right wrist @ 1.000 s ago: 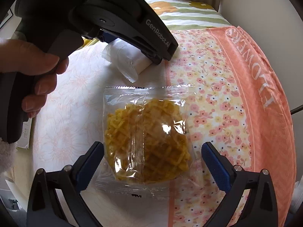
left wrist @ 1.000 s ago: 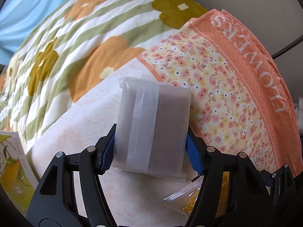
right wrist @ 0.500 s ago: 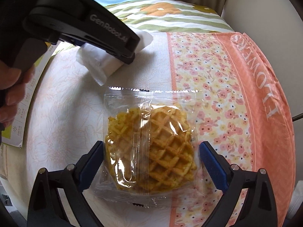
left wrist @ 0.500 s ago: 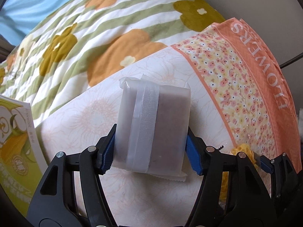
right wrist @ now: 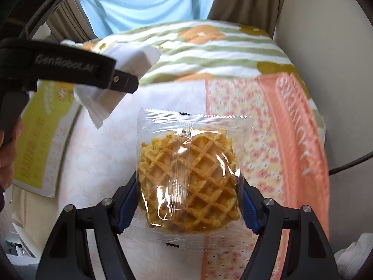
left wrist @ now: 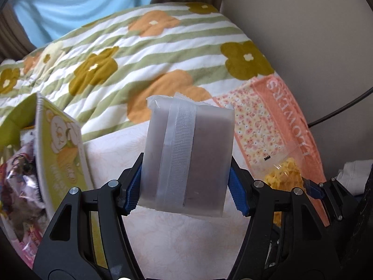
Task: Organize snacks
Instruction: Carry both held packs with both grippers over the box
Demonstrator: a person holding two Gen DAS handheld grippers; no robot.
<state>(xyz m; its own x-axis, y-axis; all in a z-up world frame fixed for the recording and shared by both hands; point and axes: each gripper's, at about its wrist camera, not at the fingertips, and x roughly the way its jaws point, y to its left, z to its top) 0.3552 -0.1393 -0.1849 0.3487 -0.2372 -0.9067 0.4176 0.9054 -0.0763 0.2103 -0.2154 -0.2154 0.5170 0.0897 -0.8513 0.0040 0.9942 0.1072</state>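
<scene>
To the far left of the left gripper (left wrist: 188, 186) stood an open yellow-green snack box (left wrist: 58, 144), its flap raised and printed with a cartoon figure; shiny wrapped snacks (left wrist: 18, 182) lay inside it, left of the flap. The left gripper itself was clamped on a frosted snack pack (left wrist: 188, 156) with a dark filling and a white seam strip running down its face. Both blue pads pressed the pack's sides, and the pack stood upright between them, lifted above a pale floral cloth (left wrist: 181, 240). Beyond the pack spread a striped flower quilt (left wrist: 139, 53). To the right of that gripper ran an orange bordered cloth (left wrist: 275, 121) with small flowers and white lettering, and low on the right a corner of the waffle pack showed, yellow through clear film.

In the right wrist view the left gripper crossed the upper left, its black body bearing white lettering, with the frosted pack jutting out past it over the box's edge. A hand (right wrist: 7, 154) showed at the left rim. Ahead, the right gripper (right wrist: 188, 200) was closed on the waffle pack (right wrist: 188, 182), a clear wrapper holding a golden lattice waffle, gripped at both sides and raised over the pale cloth. Right of it lay the orange bordered cloth, blurred, and a dark cable (right wrist: 349, 163) against the wall.
</scene>
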